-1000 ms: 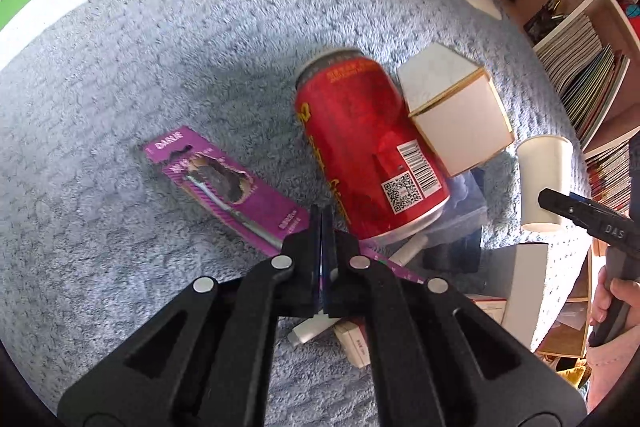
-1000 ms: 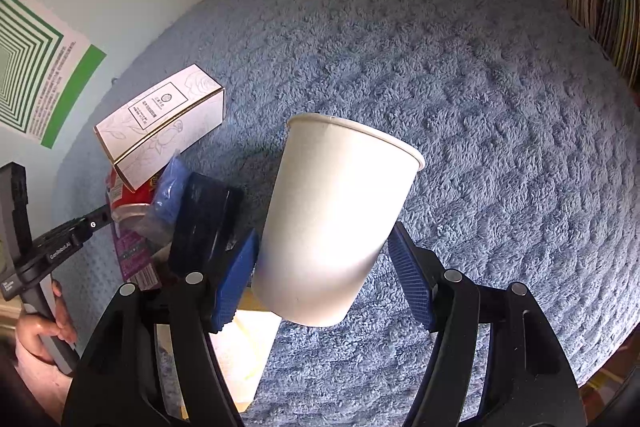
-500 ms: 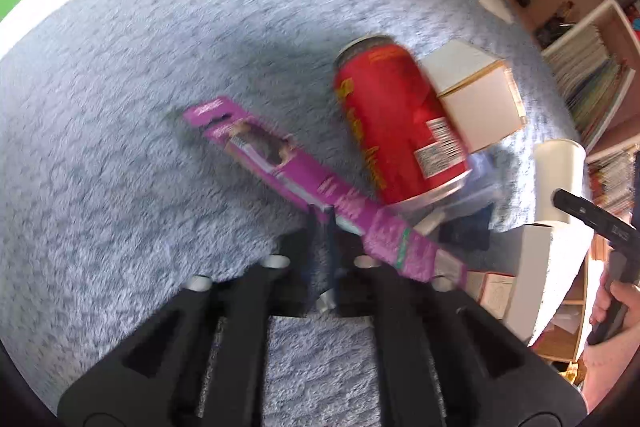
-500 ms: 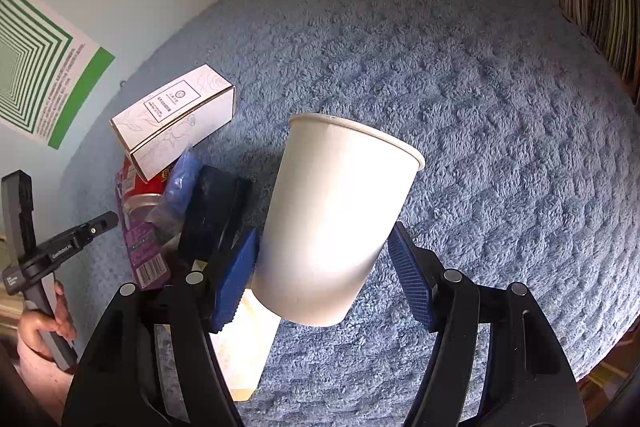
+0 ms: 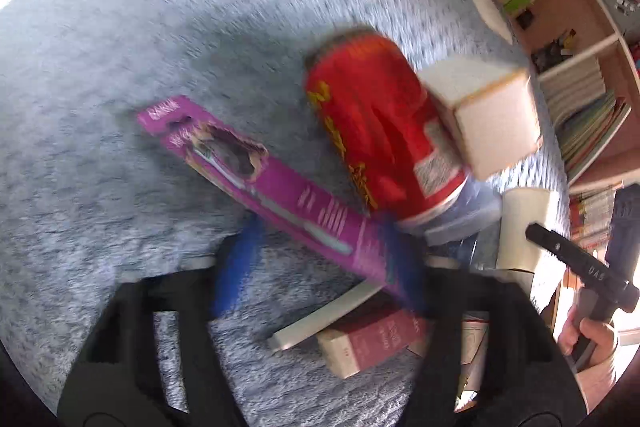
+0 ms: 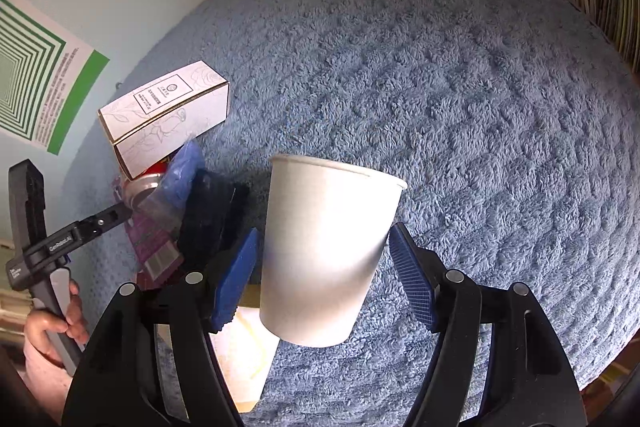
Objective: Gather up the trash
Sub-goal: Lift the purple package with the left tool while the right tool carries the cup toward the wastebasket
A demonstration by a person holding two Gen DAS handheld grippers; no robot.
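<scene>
1. Left wrist view: the left hand-held gripper has its blue-padded fingers spread apart over the blue carpet. A purple toothbrush package lies slantwise between them, its lower end close against the right-side pad; the frame is blurred, so I cannot tell whether it touches. Just beyond lies a red can on its side, with a white carton resting against its far flank. Below the package sit a flat white strip and a small maroon box. A bookshelf stands at the right edge.

2. Right wrist view: the right hand-held gripper has its fingers apart on either side of a white paper cup, which stands tilted on the carpet. Neither pad seems to press the wall, though the left pad is very near. To the left, the carton, the can, a clear plastic bag and the purple package lie heaped together, with the left hand-held gripper's tip reaching at the can.
</scene>
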